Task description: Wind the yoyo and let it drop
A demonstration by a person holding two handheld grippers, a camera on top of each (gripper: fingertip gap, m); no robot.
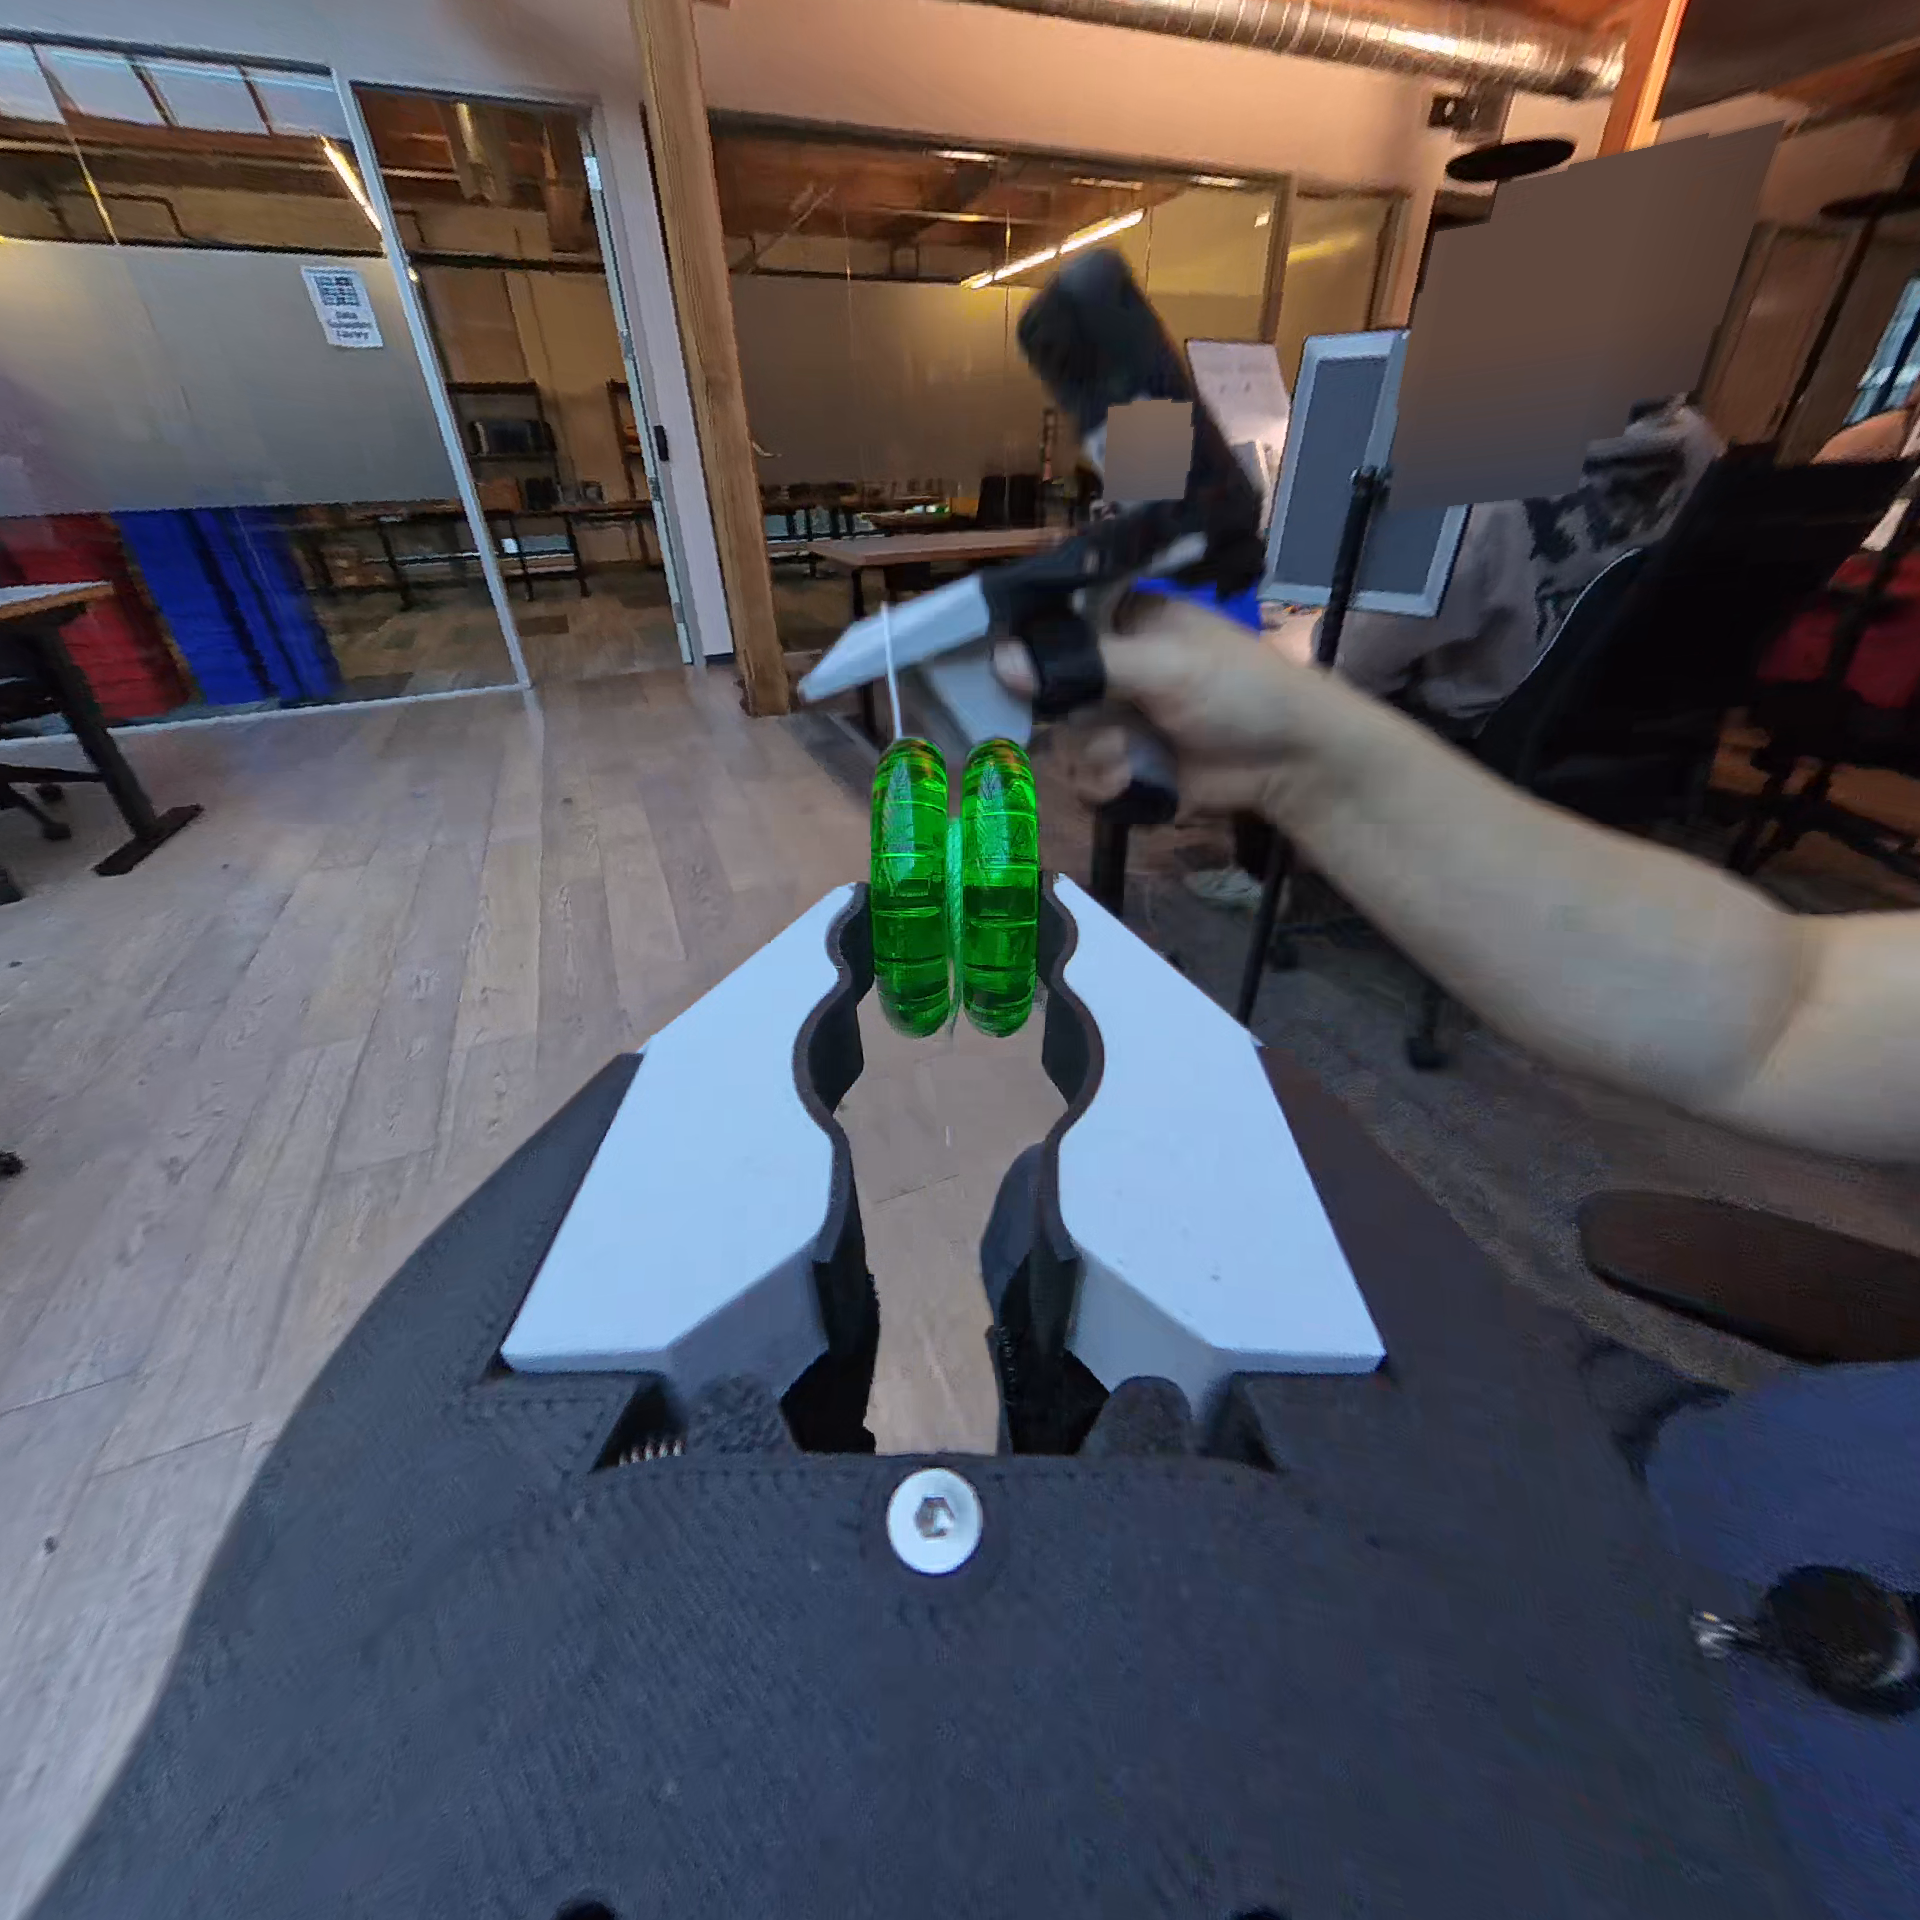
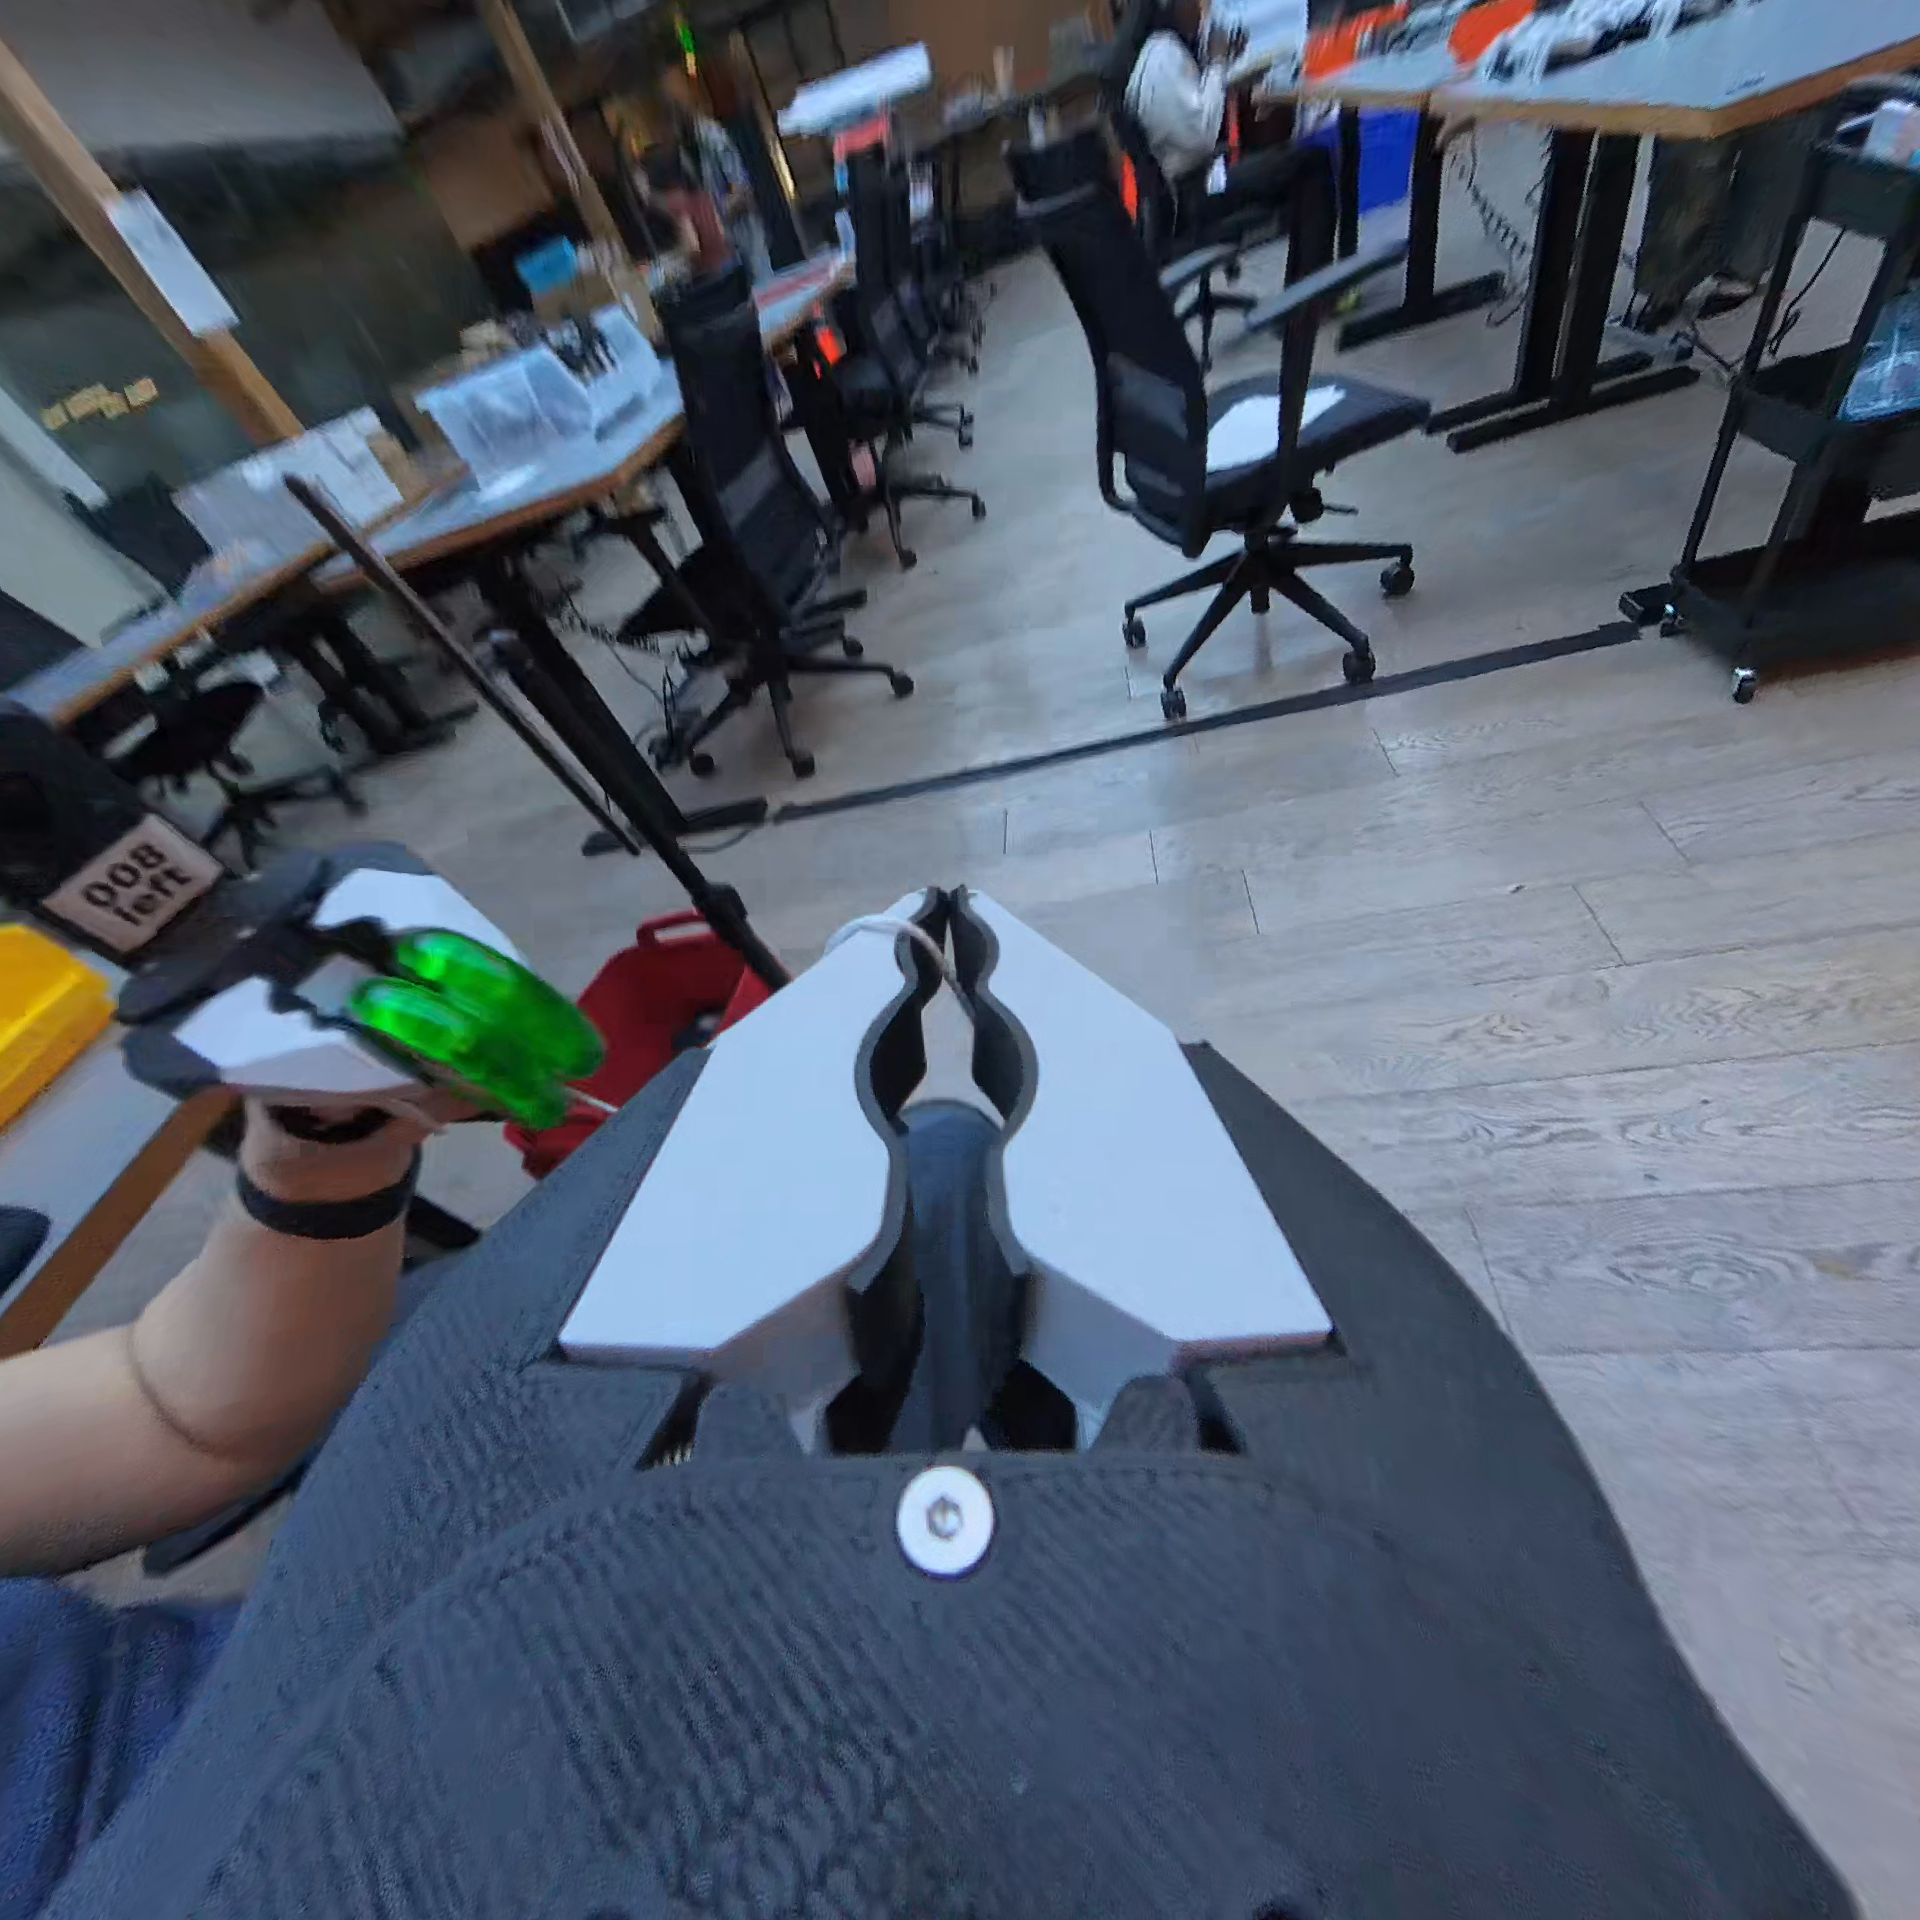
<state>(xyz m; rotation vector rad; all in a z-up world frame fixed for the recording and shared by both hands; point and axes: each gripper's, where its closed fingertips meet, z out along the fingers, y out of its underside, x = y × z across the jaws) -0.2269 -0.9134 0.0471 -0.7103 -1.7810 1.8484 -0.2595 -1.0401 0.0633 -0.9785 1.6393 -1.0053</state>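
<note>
Your left gripper [image 1: 956, 914] clamps the green yoyo [image 1: 956, 888] by its 2 outer faces, right at the fingertips, in the air and resting on nothing. That hold leaves the groove between the 2 halves facing up and open, which I take to be the point: the string [image 1: 891, 675] can be laid into the slot while the body stays fixed. The jaws are spread only as wide as the yoyo.

The string rises from the groove to your right gripper [image 2: 948, 914], which sits just above and behind the yoyo. Its fingertips are pressed together on the string, with a small loop showing at the tips. Pinching it close to the yoyo keeps the line taut enough to guide, so winding looks under way, the drop not yet begun.

In the left wrist view your right gripper is blurred, so its tips are unclear there. You cannot see how much string is already on the axle, since the green halves hide it. In the right wrist view the yoyo is smeared, and only a short piece of string shows beside it.
</note>
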